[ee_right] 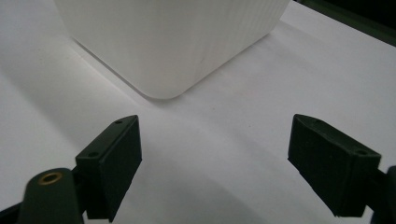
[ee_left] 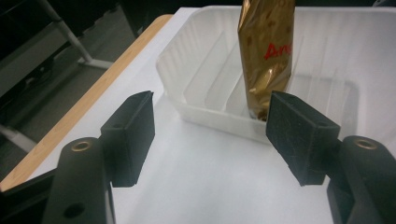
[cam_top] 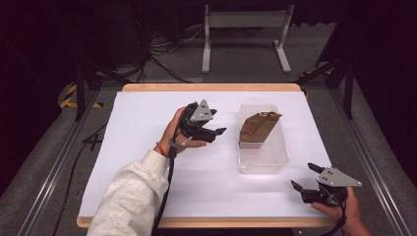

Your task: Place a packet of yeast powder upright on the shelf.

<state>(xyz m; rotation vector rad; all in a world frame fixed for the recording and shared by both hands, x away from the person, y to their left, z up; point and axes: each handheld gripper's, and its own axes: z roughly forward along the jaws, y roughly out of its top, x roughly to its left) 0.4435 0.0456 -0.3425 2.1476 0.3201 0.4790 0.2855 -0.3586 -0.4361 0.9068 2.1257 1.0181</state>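
dark curtains and a grey floor are seen around a wooden-edged table (cam_top: 147, 87) covered with a white sheet (cam_top: 142, 147); a white metal stand (cam_top: 246, 34) is set on the floor at 12 o'clock beyond the table, with loose cables (cam_top: 162, 46) lying to the stand's 9 o'clock.

a clear plastic tub (cam_top: 261, 157) is placed on the sheet a little toward 3 o'clock of the table's middle. a gold foil packet (cam_top: 258, 127) is stood inside it, leaned against the far end at the tub's 12 o'clock. in the left gripper view the packet (ee_left: 267, 56) is seen upright on the tub's ribbed floor, red lettering on its face, behind the tub's near wall (ee_left: 210, 116).

the left gripper (cam_top: 215, 133) is held in a hand with a pale sleeve, just to the tub's 9 o'clock, pointed toward it. its jaws are spread apart with nothing between them; the packet is not touched, and the pads (ee_left: 133, 135) are kept short of the tub wall.

the right gripper (cam_top: 305, 178) is held near the table's 4 o'clock corner, at the tub's 5 o'clock and apart from it. its jaws are likewise stood wide apart, nothing gripped, over bare sheet; a rounded corner of the tub (ee_right: 163, 70) is seen ahead of them in the right gripper view.
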